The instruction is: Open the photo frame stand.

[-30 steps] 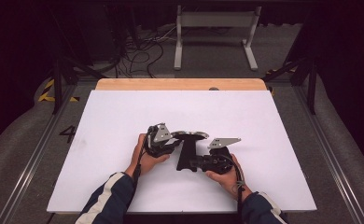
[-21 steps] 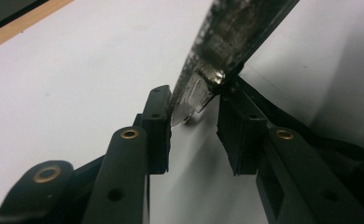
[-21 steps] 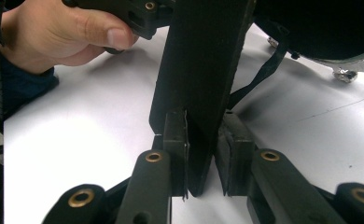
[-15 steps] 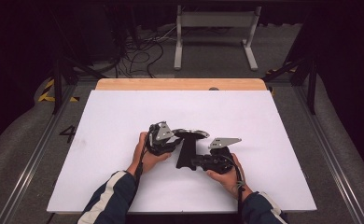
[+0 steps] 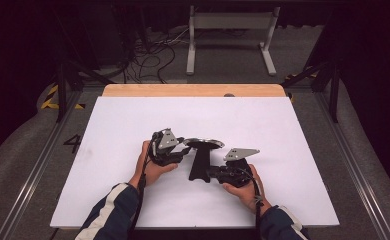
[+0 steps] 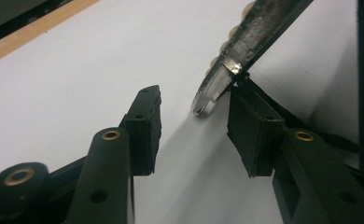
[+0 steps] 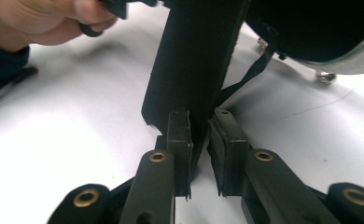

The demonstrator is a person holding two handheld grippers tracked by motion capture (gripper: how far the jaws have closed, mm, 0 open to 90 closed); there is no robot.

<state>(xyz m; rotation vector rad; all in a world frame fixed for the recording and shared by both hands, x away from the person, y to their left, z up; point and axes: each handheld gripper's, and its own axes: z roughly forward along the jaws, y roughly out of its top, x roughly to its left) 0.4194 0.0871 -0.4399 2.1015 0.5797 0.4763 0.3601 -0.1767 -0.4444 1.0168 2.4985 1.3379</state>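
Observation:
A flat black arm (image 5: 199, 165) joined to a round silver-rimmed disc (image 5: 204, 143) lies at the middle of the white board. My right gripper (image 5: 209, 174) comes in from the right and is shut on the black arm's (image 7: 194, 60) near end. Its pads pinch the arm's lower edge after closing slightly, and the disc (image 7: 320, 32) looms beyond them. My left gripper (image 5: 182, 151) sits at the disc's left edge. Its jaws have just been opening, and the metal rim (image 6: 227, 74) pokes between the parted pads, close to the right-hand pad (image 6: 252, 130). A thin black strap runs under the rim.
The white board (image 5: 283, 130) has bare room all around the hands. A wooden strip (image 5: 193, 90) borders its far edge. Beyond, on the dark floor, stand a grey metal frame (image 5: 230, 30) and loose cables (image 5: 153, 50). The person's left hand (image 7: 45, 18) appears in the right gripper view.
The left gripper's jaws have parted from the disc's rim. Both hands and the black arm with its disc stay almost where they were.

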